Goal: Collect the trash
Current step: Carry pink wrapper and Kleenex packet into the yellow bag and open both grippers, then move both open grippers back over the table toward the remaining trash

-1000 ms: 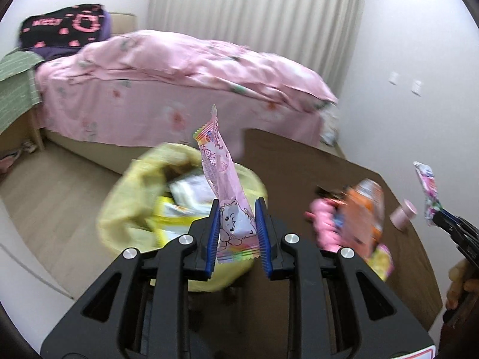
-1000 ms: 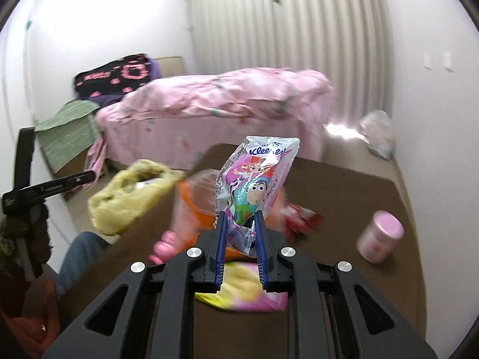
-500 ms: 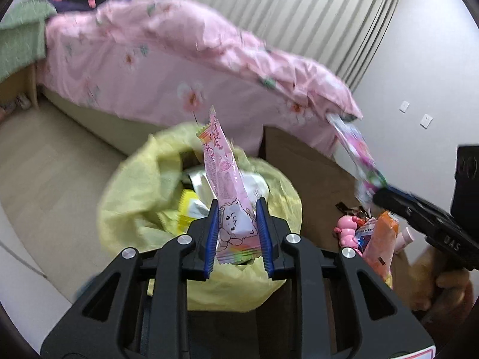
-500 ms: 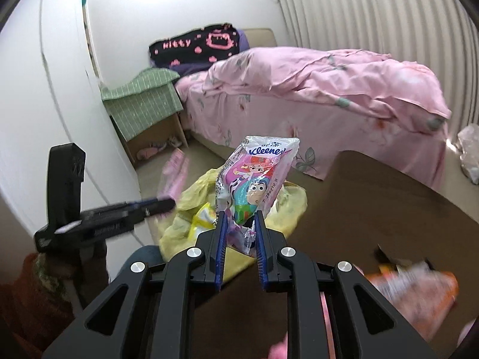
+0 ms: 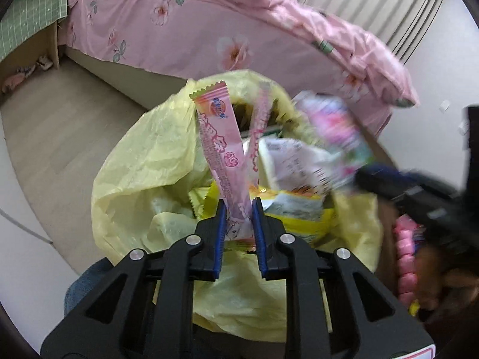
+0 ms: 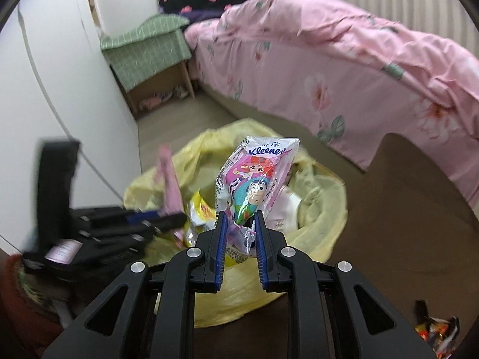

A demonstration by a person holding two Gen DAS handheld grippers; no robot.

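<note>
Holding over the yellow trash bag [image 5: 143,161], both grippers have closed in on its mouth since half a second ago; a second ago the bag sat well off and the right view faced the table. Left gripper [image 5: 238,209] is clamped on a long pink wrapper [image 5: 220,140], which stands upright above the opening. Right gripper [image 6: 239,221] is clamped on a Kleenex tissue pack [image 6: 257,179] with cartoon print, also over the bag mouth [image 6: 323,191]. Bag holds yellow packets and a white receipt-like paper [image 5: 293,161].

Left view: the right gripper and its pack are motion-blurred at right. Right view: left gripper blurred at left. Pink item at the left view's right edge unidentifiable. Dark wrappers [image 6: 437,332] on the brown table [image 6: 404,215] are cut off.
</note>
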